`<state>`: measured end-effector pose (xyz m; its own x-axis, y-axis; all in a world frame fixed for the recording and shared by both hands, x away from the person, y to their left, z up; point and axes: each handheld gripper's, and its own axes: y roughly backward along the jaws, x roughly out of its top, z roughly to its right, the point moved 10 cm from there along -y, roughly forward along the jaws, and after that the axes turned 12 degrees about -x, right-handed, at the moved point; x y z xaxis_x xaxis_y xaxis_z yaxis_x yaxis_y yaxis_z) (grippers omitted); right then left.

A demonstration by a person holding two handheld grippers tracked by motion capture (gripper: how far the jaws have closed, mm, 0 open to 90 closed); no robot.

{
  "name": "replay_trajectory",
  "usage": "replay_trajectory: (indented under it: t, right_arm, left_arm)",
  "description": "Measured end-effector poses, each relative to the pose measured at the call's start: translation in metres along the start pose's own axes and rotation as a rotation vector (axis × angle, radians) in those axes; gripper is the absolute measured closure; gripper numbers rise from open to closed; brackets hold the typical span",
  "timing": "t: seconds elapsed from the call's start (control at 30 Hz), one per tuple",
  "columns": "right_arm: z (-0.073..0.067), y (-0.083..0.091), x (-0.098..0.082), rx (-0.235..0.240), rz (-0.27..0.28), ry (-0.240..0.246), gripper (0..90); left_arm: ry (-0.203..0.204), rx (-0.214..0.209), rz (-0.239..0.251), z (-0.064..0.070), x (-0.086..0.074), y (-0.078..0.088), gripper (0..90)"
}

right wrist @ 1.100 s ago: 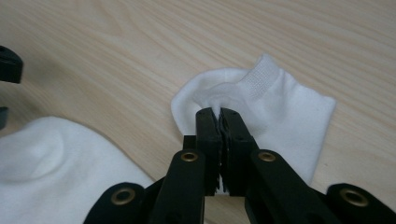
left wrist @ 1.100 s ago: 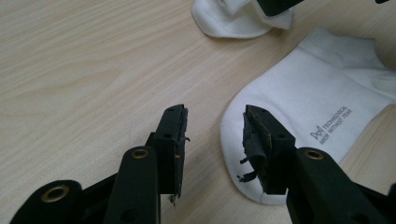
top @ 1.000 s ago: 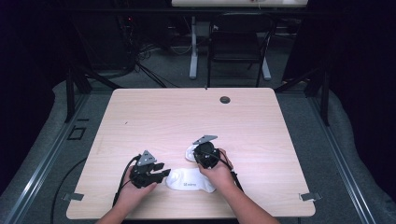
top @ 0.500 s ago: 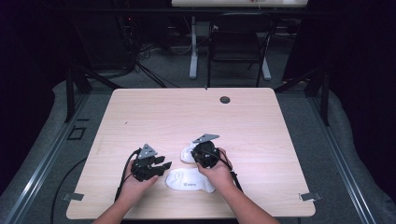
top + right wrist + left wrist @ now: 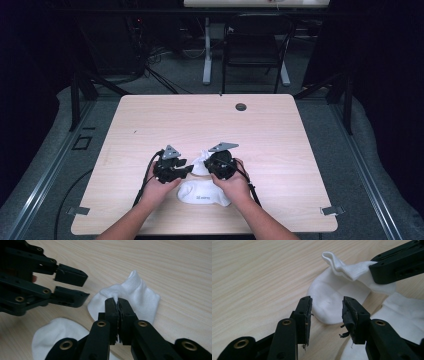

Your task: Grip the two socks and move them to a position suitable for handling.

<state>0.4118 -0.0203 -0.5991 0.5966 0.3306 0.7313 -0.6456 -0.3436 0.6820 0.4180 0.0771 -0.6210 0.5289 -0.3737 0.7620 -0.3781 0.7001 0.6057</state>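
The left gripper stands near the table's front edge with its jaws apart and nothing between them, pointed at the far sock. To its right, the right gripper has its jaws pressed together on that sock's bunched cuff. The near sock lies flat just in front, between the two hands.
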Motion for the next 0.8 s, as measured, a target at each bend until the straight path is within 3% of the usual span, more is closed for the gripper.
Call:
replay_trajectory:
  t: [0.27, 0.8]
  right_arm:
    - [0.001, 0.005, 0.001, 0.005, 0.006, -0.007, 87.7]
    - [0.002, 0.007, 0.0, 0.008, 0.018, -0.015, 87.7]
  left_arm:
    - [-0.003, 0.034, -0.032, -0.007, -0.006, -0.012, 61.1]
    - [0.006, 0.043, -0.067, -0.011, -0.017, -0.02, 72.5]
